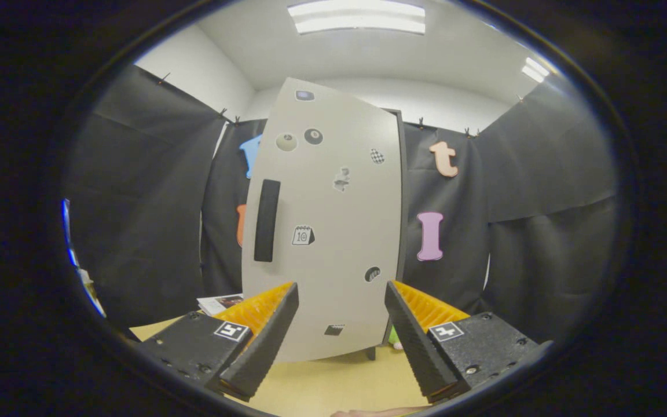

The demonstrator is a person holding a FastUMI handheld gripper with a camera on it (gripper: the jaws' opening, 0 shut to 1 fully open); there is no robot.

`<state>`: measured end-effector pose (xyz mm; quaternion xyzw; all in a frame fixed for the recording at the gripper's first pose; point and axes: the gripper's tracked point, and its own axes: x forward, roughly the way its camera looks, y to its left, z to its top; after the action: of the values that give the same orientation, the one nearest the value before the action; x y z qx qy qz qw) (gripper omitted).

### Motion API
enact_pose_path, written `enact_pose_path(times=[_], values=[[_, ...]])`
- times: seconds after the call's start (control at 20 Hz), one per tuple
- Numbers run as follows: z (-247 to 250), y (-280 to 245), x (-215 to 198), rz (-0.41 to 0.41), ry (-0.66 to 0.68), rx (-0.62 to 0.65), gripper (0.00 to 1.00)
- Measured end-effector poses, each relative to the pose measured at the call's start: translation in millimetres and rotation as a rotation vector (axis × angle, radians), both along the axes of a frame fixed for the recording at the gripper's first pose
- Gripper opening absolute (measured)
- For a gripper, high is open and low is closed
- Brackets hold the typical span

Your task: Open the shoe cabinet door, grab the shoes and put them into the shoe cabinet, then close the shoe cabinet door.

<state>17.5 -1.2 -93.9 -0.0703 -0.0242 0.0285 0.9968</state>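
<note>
your tool is spread wide with nothing between its fingers, and it looks straight at the shoe cabinet door, which stands upright on the yellow table just beyond the fingertips. the door's pale face shows between the two fingers and rises well above them. the relation that matters is the handle: a dark bar set near the door's left edge, its long axis running up and down, parallel to that edge. it lies up and to the left of the tool's midline, above the left finger and much nearer to it than to the right finger. the door seems to lie flat against the cabinet body, whose dark edge shows along the right side, so i judge it shut, though the fisheye bend makes the seam hard to read. a shut door fits either a cabinet yet to be loaded or one already closed again with the shoes inside, and this picture cannot settle which. something small and green peeks out at the cabinet's lower right corner, too little of it to name. a printed sheet lies on the table to the left.
</note>
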Motion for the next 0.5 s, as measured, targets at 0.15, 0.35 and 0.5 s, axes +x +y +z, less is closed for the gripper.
enact_pose_path(times=[0.15,0.35,0.5], values=[[6,-13,-18,-0.020,-0.032,-0.023,0.98],[17,-22,-46,-0.029,-0.067,-0.046,0.98],[24,-35,-63,-0.048,-0.073,-0.035,0.98]])
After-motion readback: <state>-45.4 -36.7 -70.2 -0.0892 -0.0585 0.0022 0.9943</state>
